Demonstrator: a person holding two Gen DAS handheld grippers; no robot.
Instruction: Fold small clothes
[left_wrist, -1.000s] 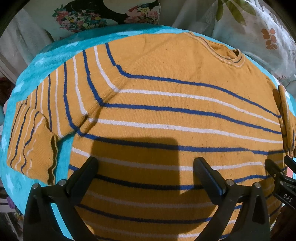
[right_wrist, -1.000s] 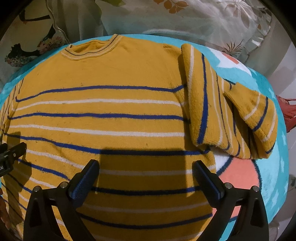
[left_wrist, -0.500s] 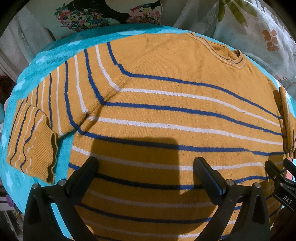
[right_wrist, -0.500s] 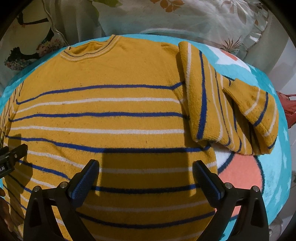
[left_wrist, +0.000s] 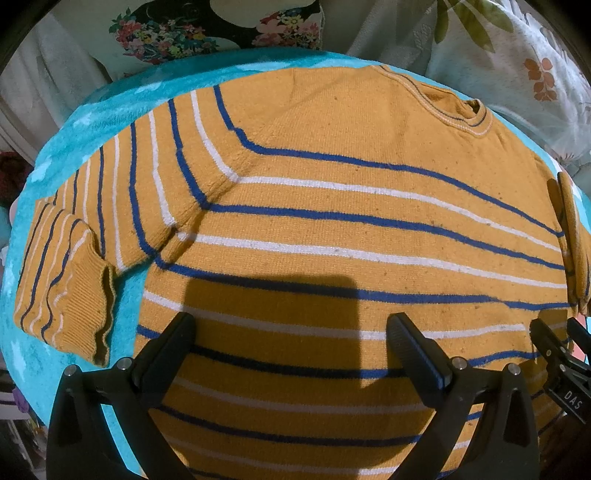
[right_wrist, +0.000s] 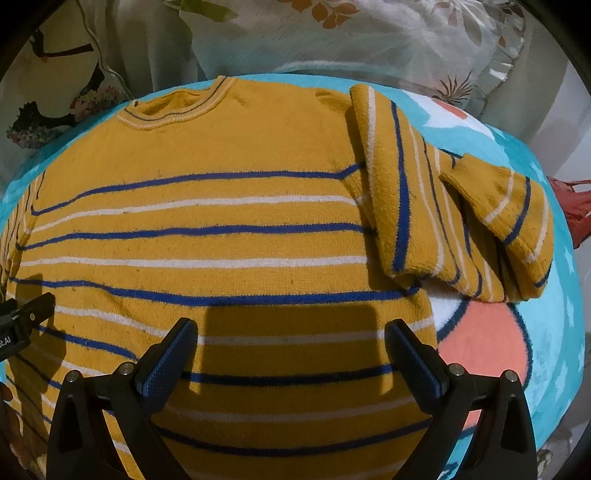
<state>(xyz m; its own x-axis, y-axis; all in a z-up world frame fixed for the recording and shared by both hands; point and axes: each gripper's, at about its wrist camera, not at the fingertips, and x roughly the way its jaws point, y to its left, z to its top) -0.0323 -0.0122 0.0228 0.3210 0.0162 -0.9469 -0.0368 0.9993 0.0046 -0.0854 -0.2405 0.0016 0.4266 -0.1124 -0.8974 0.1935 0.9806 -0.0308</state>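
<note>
Left gripper, nearest the lens in the left wrist view: fingers spread wide, nothing between them, poised over the lower body of the sweater. Its shadow falls on the knit just ahead of the fingertips. Right gripper, right wrist view: likewise spread and empty, above the sweater's lower right portion, its shadow between the fingers. Each gripper's tip shows at the edge of the other's view, so the two sit side by side near the hem.

Sweater: mustard yellow with blue and white stripes, lying flat, collar on the far side from both grippers. Left sleeve extends outward, its cuff bent back toward the hem. Right sleeve is bunched beside the body, partly doubled over itself, beyond and to the right of the right gripper.

Support: a turquoise blanket with an orange and white figure exposed beside the hem. Farthest: floral fabric past the collar.
</note>
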